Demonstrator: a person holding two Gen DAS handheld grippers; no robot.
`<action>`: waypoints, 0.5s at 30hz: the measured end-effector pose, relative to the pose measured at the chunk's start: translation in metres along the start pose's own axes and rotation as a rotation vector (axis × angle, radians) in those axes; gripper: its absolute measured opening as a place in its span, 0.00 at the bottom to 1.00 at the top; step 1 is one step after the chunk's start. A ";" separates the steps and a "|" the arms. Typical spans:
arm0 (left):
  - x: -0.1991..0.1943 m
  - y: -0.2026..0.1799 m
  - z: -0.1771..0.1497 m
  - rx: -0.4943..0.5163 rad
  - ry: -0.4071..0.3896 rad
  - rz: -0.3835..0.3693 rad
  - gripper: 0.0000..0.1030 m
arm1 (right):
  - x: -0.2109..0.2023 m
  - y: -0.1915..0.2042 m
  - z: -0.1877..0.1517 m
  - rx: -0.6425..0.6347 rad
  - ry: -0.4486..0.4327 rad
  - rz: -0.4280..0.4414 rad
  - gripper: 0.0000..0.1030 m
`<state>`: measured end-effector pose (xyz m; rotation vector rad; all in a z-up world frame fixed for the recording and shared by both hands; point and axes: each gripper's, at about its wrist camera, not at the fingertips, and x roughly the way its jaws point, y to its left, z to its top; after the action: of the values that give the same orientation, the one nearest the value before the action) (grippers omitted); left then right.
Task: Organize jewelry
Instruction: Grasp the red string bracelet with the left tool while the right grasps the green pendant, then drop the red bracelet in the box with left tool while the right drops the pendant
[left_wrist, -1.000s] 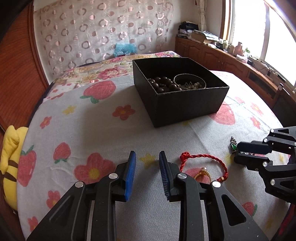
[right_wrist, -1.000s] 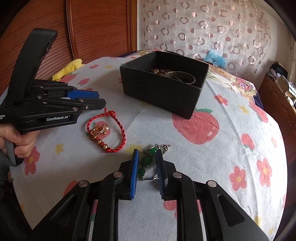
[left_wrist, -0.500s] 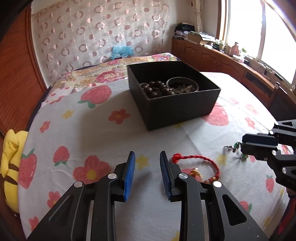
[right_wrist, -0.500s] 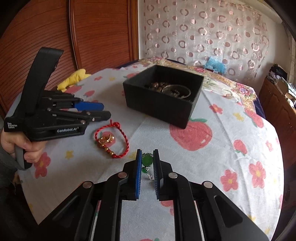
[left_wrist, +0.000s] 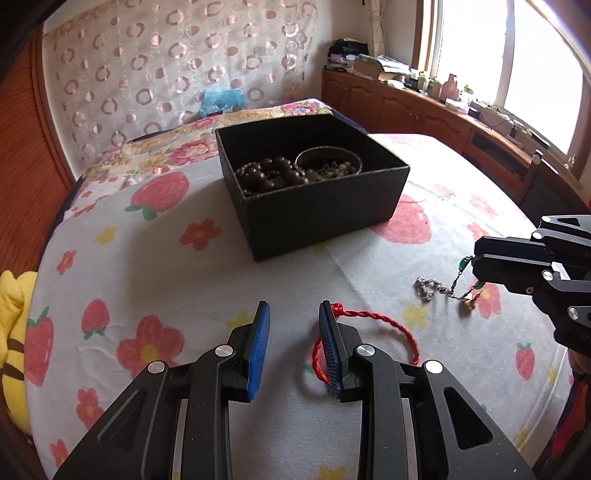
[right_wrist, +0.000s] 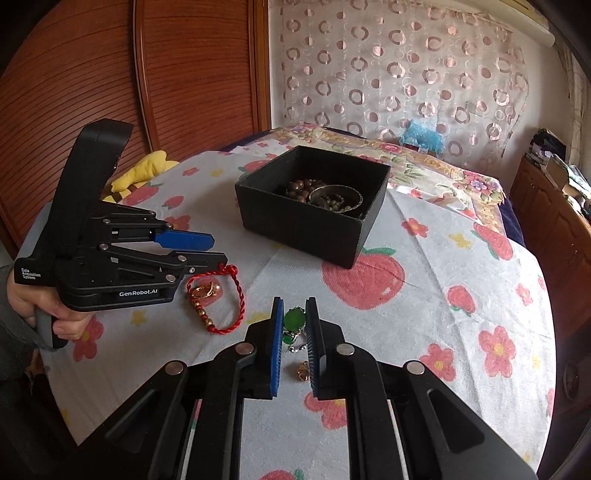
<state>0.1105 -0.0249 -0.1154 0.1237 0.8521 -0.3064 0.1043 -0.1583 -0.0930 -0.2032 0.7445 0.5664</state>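
Note:
My right gripper (right_wrist: 294, 314) is shut on a green stone jewelry piece (right_wrist: 294, 319), held a little above the flowered cloth. In the left wrist view its silver chain (left_wrist: 439, 290) hangs from the right gripper (left_wrist: 474, 264), with the far end lying on the cloth. My left gripper (left_wrist: 294, 314) is open with nothing between its blue pads. A red cord bracelet (left_wrist: 373, 319) with gold beads and a gold ring (right_wrist: 203, 291) lies just right of it. The black box (left_wrist: 321, 218) behind holds brown beads (left_wrist: 269, 175) and a bangle (left_wrist: 328, 155).
The flowered cloth (left_wrist: 147, 258) covers a rounded surface that drops away at its edges. A yellow plush toy (left_wrist: 14, 332) lies at the left edge. Wooden cabinets (left_wrist: 424, 110) with clutter run under the window at right. A person's hand (right_wrist: 55, 317) grips the left gripper's handle.
The right gripper's jaws narrowed onto the green piece and rose, lifting it so the chain now hangs to the cloth. The left gripper stayed open and kept almost still.

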 end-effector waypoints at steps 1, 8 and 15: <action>-0.002 -0.001 0.000 0.000 -0.005 -0.004 0.25 | -0.002 0.000 0.000 0.000 -0.004 -0.001 0.13; -0.006 -0.011 0.001 0.018 -0.019 -0.047 0.25 | -0.016 -0.007 0.006 0.010 -0.039 -0.011 0.13; 0.010 -0.015 0.002 0.023 0.027 -0.057 0.25 | -0.026 -0.012 0.010 0.019 -0.063 -0.017 0.13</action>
<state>0.1134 -0.0416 -0.1216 0.1251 0.8801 -0.3691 0.1016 -0.1752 -0.0684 -0.1735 0.6866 0.5466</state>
